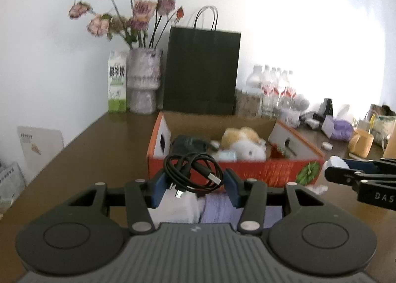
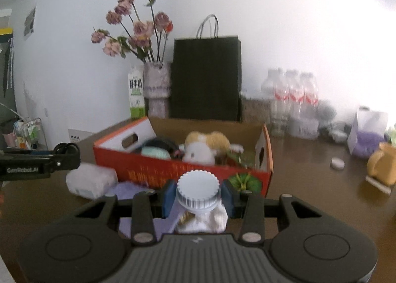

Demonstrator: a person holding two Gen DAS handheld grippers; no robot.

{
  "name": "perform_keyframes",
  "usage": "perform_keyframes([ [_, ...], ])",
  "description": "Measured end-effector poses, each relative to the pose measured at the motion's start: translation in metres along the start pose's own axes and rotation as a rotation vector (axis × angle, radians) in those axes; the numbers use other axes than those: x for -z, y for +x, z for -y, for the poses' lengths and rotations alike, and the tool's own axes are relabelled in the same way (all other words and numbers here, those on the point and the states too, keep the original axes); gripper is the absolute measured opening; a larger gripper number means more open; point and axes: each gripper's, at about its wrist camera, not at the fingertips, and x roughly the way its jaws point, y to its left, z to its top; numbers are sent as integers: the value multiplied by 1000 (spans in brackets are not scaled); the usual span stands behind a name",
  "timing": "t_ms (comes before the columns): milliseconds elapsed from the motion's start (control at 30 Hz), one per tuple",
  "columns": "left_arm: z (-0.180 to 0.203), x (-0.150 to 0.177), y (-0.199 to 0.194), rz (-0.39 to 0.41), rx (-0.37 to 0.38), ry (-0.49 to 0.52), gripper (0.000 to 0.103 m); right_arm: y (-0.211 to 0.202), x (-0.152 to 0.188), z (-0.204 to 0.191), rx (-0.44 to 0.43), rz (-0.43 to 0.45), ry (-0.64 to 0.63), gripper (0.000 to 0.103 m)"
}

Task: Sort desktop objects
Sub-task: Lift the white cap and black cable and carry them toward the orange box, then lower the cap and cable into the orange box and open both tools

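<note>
The brown desk (image 1: 104,144) carries an open orange cardboard box (image 1: 247,171), printed with a watermelon slice and pale characters too blurred to read. Inside lie a tan-and-white plush toy (image 1: 243,143), a dark bundled item and a pale teal one. Behind it stand a black paper bag (image 1: 201,70), a patterned vase (image 1: 143,82) of faded pink roses, a shrink-wrapped pack of red-labelled water bottles (image 2: 292,99) and a green-and-white milk carton (image 1: 116,82) with Chinese lettering. The left tool (image 1: 195,185) is clamped on a coiled black USB cable (image 1: 193,171) just before the box; its side reads "GenRobot.AI". The right tool (image 2: 198,196) grips a white ribbed-cap bottle (image 2: 198,191) near the box's front.
</note>
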Motion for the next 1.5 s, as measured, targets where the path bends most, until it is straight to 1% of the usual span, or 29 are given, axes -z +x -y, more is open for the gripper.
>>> perform_keyframes([
  [200,8,-28,11,58,10,-1,50,15,-30,-5,-9,50,-15,39],
  [333,10,-46,26,83,21,-19,50,33,-52,-3,-4,77,4,39],
  [467,15,-65,50,104,22,-30,50,56,-72,1,-1,94,6,39],
  [700,24,-91,102,121,-8,-30,50,111,-99,15,27,80,13,39],
  [833,23,-98,138,104,-18,-57,50,145,-103,29,48,46,33,39],
  [1000,24,-100,180,55,-50,-61,50,187,-103,48,73,-10,65,39],
  [1067,24,-94,194,29,-69,-40,50,198,-100,55,80,-33,77,39],
  [1133,20,-87,207,-24,-84,-33,50,208,-94,61,78,-68,81,39],
  [1200,16,-81,216,-67,-84,-43,50,215,-88,66,84,-94,87,39],
  [1267,15,-77,221,-90,-95,-34,50,220,-85,67,91,-113,86,39],
  [1367,14,-72,227,-125,-90,-24,50,227,-78,66,93,-141,76,39],
  [1500,16,-70,225,-130,-94,-12,50,232,-72,64,94,-165,69,39],
])
